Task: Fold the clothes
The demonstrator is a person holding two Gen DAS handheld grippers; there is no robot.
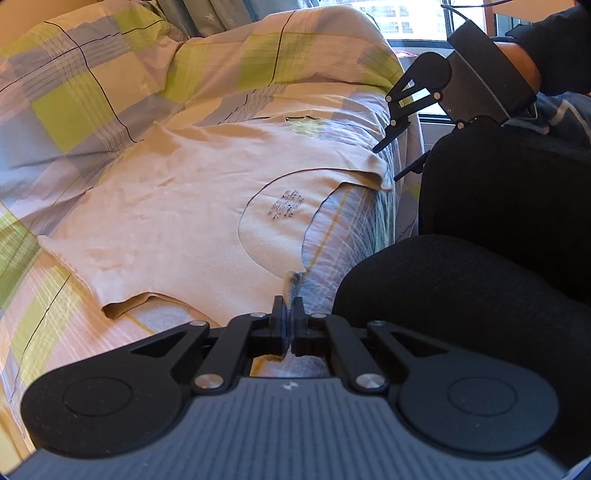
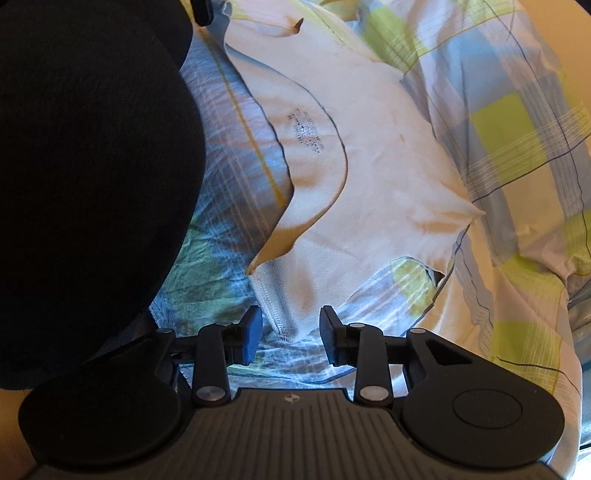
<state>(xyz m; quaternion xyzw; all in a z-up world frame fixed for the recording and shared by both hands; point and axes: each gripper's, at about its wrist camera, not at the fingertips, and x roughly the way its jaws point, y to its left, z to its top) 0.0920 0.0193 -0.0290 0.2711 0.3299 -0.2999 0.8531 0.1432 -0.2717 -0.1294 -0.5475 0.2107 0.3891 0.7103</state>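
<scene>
On the bed, both views: cream T-shirt (image 1: 177, 206) lay spread flat on a checked bedsheet (image 1: 74, 103) of green, blue and cream squares.
T-shirt position: filled the middle of the left wrist view; ran from upper centre to lower centre in the right wrist view (image 2: 369, 177).
Neckline: faced the person's side of the bed, printed size label (image 1: 284, 205) visible inside the collar.
Sleeves: one lay at lower left of the left wrist view, the other at centre right near the bed edge.
Left gripper (image 1: 288, 306): jaws closed, pinching the shoulder edge of the T-shirt beside the neckline; a small peak of fabric stood up between the pads.
Right gripper (image 2: 291, 334): jaws parted, blue pad left, black pad right; stitched hem of the shirt lay between them, pads not pressing on it.
Right gripper, seen from the left wrist view (image 1: 399, 147): upper right of frame, fingers aimed down at the far sleeve.
Person: dark trouser legs (image 1: 498, 258) at right of the left wrist view, filling the upper left of the right wrist view.
Background: window (image 1: 406, 18) at top right, bright daylight.
</scene>
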